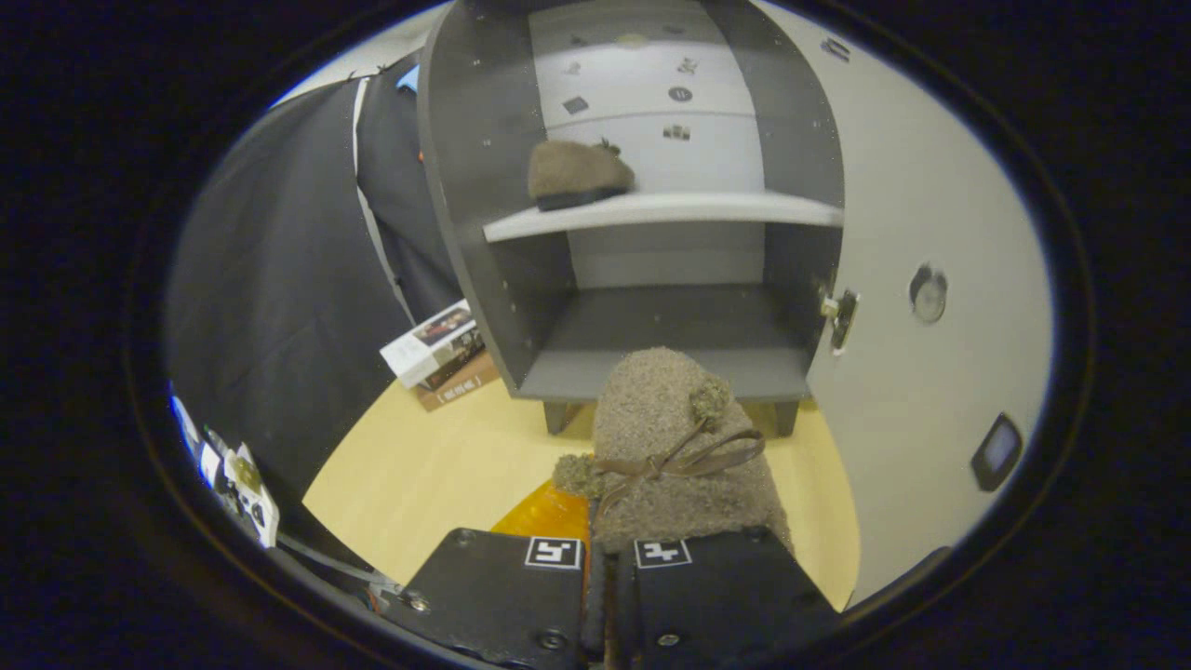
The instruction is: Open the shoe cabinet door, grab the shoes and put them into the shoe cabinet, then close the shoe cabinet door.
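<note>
We hold the fuzzy brown lace-tied shoe [684, 456] clamped in our gripper [609, 577], just before the open grey cabinet [651, 326].

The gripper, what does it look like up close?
The gripper has two wide, flat, blocky fingers side by side. Each carries a small square tag with a black-and-white pattern near its tip, and round screw heads show lower down.
</note>
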Available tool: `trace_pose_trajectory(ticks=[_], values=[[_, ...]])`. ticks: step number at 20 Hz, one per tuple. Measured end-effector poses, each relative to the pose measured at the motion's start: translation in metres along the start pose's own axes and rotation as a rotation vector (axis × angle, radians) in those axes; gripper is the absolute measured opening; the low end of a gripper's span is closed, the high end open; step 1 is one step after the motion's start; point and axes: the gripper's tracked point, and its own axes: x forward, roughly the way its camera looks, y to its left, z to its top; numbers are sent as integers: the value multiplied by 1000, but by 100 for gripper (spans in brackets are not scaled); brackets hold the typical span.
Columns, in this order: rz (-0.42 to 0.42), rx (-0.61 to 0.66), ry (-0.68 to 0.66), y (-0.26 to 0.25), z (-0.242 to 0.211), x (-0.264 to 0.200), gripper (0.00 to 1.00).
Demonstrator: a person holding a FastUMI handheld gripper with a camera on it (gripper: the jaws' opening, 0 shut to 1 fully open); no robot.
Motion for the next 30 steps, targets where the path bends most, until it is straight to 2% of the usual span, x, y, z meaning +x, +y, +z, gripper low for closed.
trace_pose_trajectory(ticks=[5,8,14,19,23,30], values=[[-22,-33,-148,10,83,-27,8],[-51,-59,-215,14,131,-30,8],[-57,-56,-298,24,217,-23,8],[-75,-65,-326,24,275,11,8],[-98,-46,-309,3,308,53,8],[-124,-18,-235,-29,323,137,8]])
